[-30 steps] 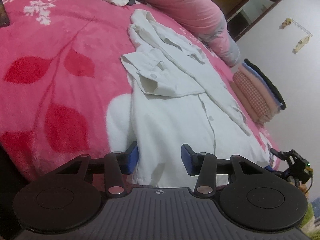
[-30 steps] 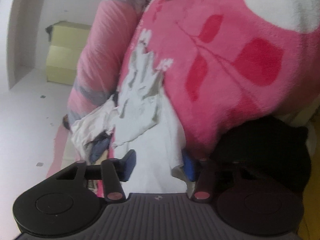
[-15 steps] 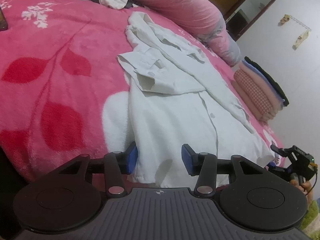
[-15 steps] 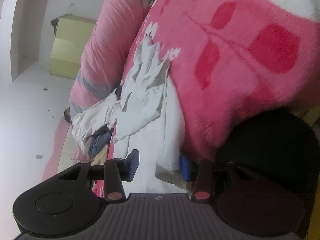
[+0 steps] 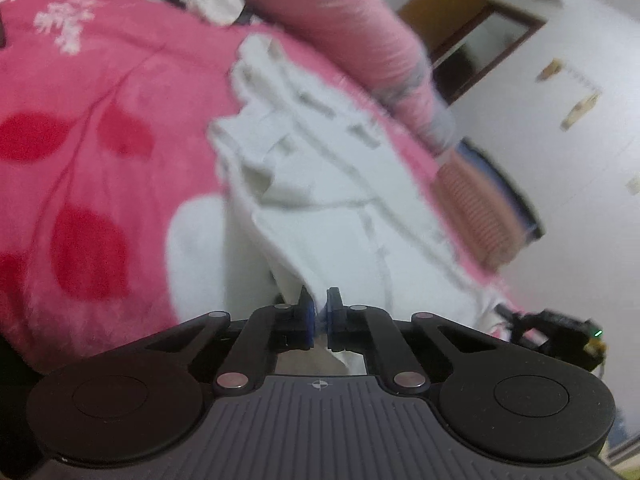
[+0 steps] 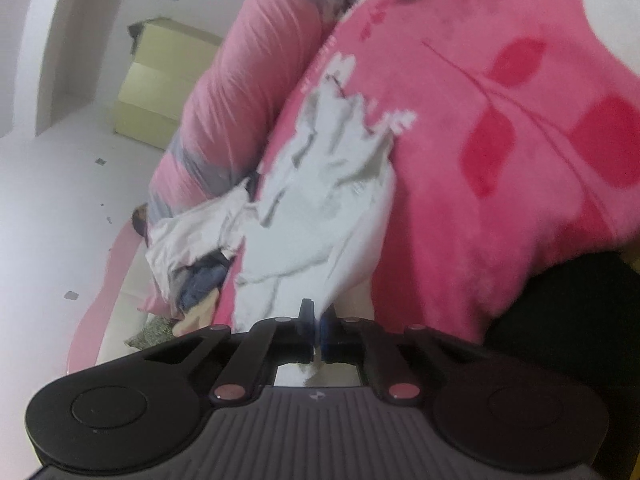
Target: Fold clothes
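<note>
Both grippers have snapped together since a second ago, when their blue pads stood well apart on either side of the cloth. The left gripper (image 5: 319, 316) is now clamped on the near hem of the white shirt (image 5: 320, 184), and the fabric rises in a taut ridge from the pinch toward the folded-in sleeves, where before it lay flat. The shirt is spread lengthwise on the bed's pink blanket (image 5: 80, 128) with its red leaf print, collar end far from the grippers, near the rolled pink quilt (image 5: 352, 28). The right gripper (image 6: 317, 330) is likewise closed on the shirt's (image 6: 320, 208) hem at the other corner, a white flap pulled up into the pinch and a scrap of cloth showing behind the pads; the hem there has lifted off the blanket (image 6: 500, 160) compared with the earlier view. From the left wrist view the right gripper (image 5: 560, 328) shows dimly at the far right edge of the bed. Both views are blurred. Folded clothes (image 5: 480, 208) are stacked beside the shirt at the bed's edge, and a heap of loose garments (image 6: 192, 248) lies beyond its collar.
</note>
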